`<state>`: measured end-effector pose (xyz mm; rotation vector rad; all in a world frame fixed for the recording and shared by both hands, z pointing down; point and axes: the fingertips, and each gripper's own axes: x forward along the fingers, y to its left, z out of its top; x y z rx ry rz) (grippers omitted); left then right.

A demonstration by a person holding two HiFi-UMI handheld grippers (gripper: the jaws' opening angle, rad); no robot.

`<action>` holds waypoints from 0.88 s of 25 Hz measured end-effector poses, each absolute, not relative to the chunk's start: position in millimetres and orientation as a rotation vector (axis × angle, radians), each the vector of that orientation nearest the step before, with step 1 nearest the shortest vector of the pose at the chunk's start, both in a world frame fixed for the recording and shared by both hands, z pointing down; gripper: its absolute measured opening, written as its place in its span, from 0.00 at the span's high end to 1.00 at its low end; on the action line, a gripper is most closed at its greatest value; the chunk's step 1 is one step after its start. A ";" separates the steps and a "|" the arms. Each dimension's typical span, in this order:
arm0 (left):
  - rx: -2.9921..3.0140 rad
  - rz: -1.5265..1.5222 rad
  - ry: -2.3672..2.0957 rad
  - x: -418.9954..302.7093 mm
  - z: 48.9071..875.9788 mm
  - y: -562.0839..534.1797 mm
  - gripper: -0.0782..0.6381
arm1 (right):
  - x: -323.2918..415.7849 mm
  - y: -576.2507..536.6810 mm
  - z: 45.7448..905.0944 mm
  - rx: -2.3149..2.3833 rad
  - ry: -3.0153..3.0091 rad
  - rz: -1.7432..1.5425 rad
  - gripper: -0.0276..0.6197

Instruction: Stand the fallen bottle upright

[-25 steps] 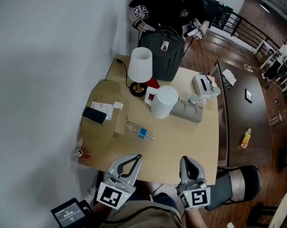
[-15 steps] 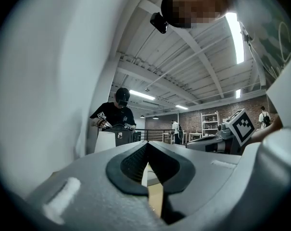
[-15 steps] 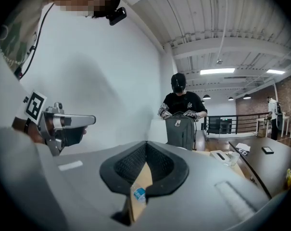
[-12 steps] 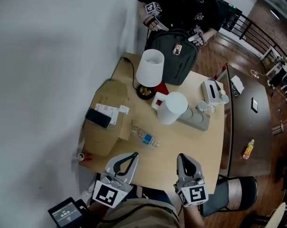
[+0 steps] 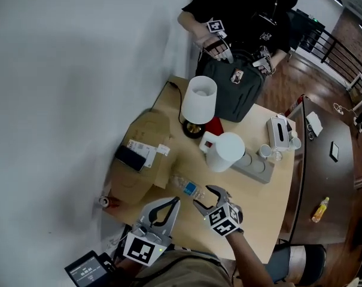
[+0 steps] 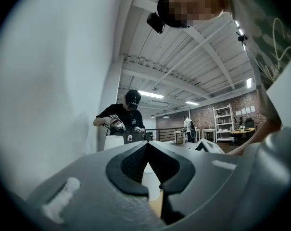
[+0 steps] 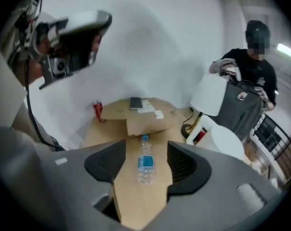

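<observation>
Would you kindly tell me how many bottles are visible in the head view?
2. A clear water bottle lies on the wooden table; a yellow bottle sits on the dark table at right. Others may be hidden.

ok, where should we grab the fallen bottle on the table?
Probably the labelled mid-body, from above at its base end: the bottle lies flat, cap toward the cardboard box. The right gripper, jaws just opened, frames it, not touching.

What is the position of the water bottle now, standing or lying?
Lying down: the bottle rests lengthwise on the table, cap pointing sideways.
</observation>
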<state>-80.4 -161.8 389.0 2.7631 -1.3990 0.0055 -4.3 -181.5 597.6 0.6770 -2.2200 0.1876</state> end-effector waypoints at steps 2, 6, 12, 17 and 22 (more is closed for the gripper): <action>2.736 0.008 -1.432 -81.2 391.0 -162.7 0.88 | -21.4 -193.2 632.3 0.541 -2.147 0.161 0.54; 2.661 0.039 -1.500 -92.3 402.5 -163.5 0.88 | -55.7 -213.8 702.6 0.333 -2.044 0.192 0.56; 2.614 0.070 -1.531 -102.3 416.3 -165.7 0.88 | -79.7 -234.4 778.3 0.240 -1.927 0.250 0.55; 2.566 0.078 -1.551 -102.8 419.6 -166.3 0.88 | -87.3 -227.8 815.6 0.160 -1.842 0.274 0.49; 2.540 0.127 -1.565 -108.0 427.7 -166.6 0.88 | -85.3 -233.6 837.9 0.138 -1.775 0.213 0.47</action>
